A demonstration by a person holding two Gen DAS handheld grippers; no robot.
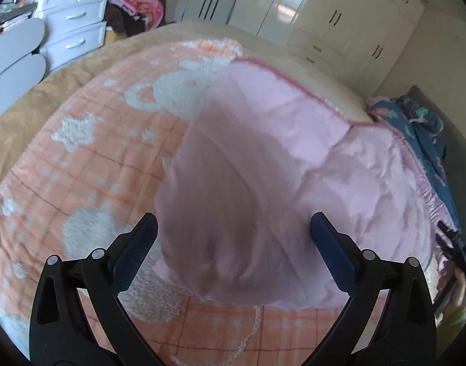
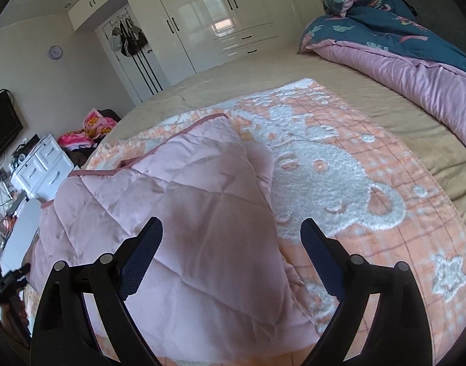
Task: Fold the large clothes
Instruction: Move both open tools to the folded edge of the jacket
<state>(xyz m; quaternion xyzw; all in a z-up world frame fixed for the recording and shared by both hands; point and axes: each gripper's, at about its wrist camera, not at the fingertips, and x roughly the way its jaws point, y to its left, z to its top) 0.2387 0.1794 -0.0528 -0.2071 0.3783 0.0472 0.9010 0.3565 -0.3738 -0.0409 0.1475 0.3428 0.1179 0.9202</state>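
Note:
An orange blanket with white bear and star figures (image 1: 89, 164) (image 2: 339, 177) lies spread on the bed. Its pink quilted underside (image 1: 309, 158) (image 2: 172, 201) is folded back over part of it. In the left wrist view a blurred fold of this pink side (image 1: 227, 228) hangs between the fingers of my left gripper (image 1: 233, 231), which is open and grips nothing. My right gripper (image 2: 231, 238) is open and empty just above the edge of the pink fold.
The blanket lies on a tan bedsheet (image 2: 370, 100). A blue floral duvet with pink lining (image 2: 400, 48) is bunched at the bed's far side. A white drawer chest (image 1: 71, 18), a clothes pile (image 1: 135, 3) and white wardrobes (image 2: 227, 15) line the walls.

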